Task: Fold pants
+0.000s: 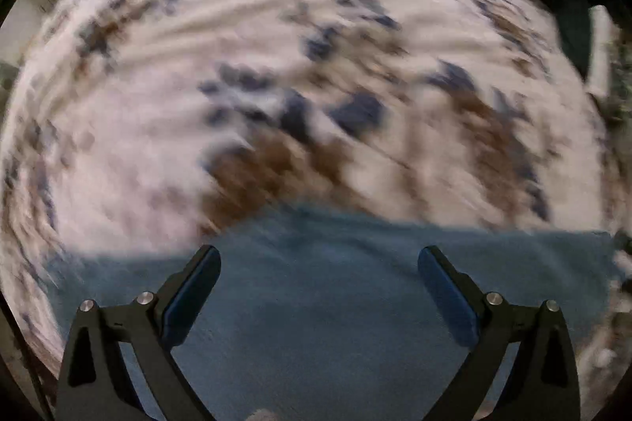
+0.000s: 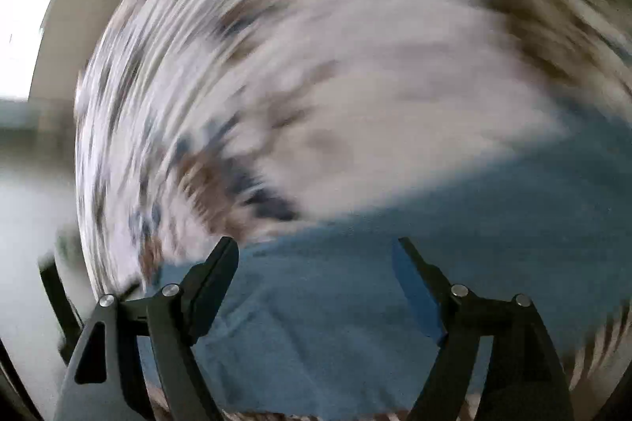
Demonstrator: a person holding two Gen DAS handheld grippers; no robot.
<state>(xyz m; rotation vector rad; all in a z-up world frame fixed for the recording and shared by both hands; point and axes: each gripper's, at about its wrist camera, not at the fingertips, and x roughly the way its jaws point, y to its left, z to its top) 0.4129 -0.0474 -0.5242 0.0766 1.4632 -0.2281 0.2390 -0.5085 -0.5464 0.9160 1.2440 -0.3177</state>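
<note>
2 grippers, both with fingers spread wide and nothing between them, hang over the blue pants (image 1: 324,302), which lie flat on a bedspread (image 1: 158,144) printed in white with brown and navy blotches. In the left wrist view the left gripper (image 1: 319,259) looks down on a broad stretch of the blue cloth, whose far edge runs nearly straight across the frame just beyond the fingertips. In the right wrist view the right gripper (image 2: 316,249) sits above the same garment (image 2: 335,310), here with its edge slanting up toward the right (a faint seam or crease runs down the fabric between the fingers). Both views are heavily smeared by motion, so it is hard to say which end of the pants is waistband and which is hem, or whether a fold is already in. The step in hand looks like a reach between folds: neither gripper has cloth. The next move probably calls for each gripper to drop to an edge or corner of the fabric, pinch it cleanly, and carry it over in step with the other.
</note>
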